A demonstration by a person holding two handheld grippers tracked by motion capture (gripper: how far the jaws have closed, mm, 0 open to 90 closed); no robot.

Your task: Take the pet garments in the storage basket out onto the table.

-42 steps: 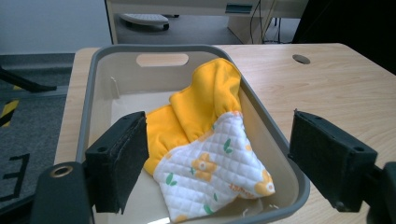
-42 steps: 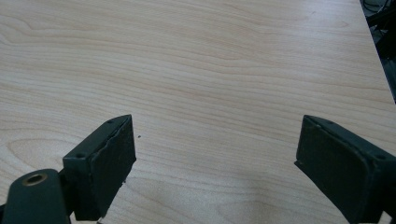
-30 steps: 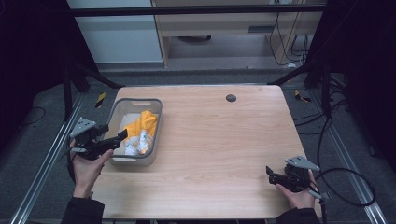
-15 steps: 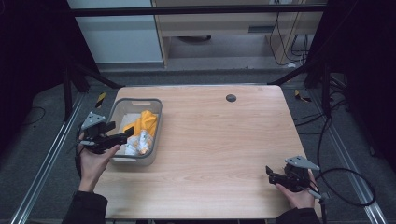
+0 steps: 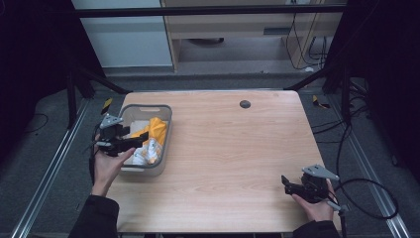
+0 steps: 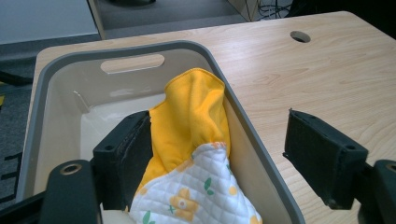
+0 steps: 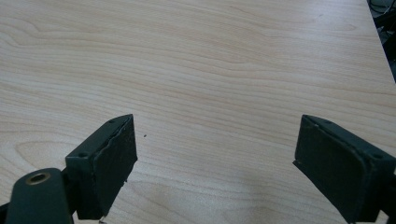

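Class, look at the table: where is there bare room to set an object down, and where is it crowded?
Bare wood runs from the grey bin across to the right gripper, up to the cable hole. Crowded: the bin, holding yellow cloth, with the left gripper over it.

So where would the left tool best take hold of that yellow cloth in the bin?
Probably the raised yellow fold of the cloth, which peaks against the bin's right wall. Come from above, as the left tool now sits, open, one jaw inside the bin and one outside. Shift both jaws inside the wall, then pinch the peak.
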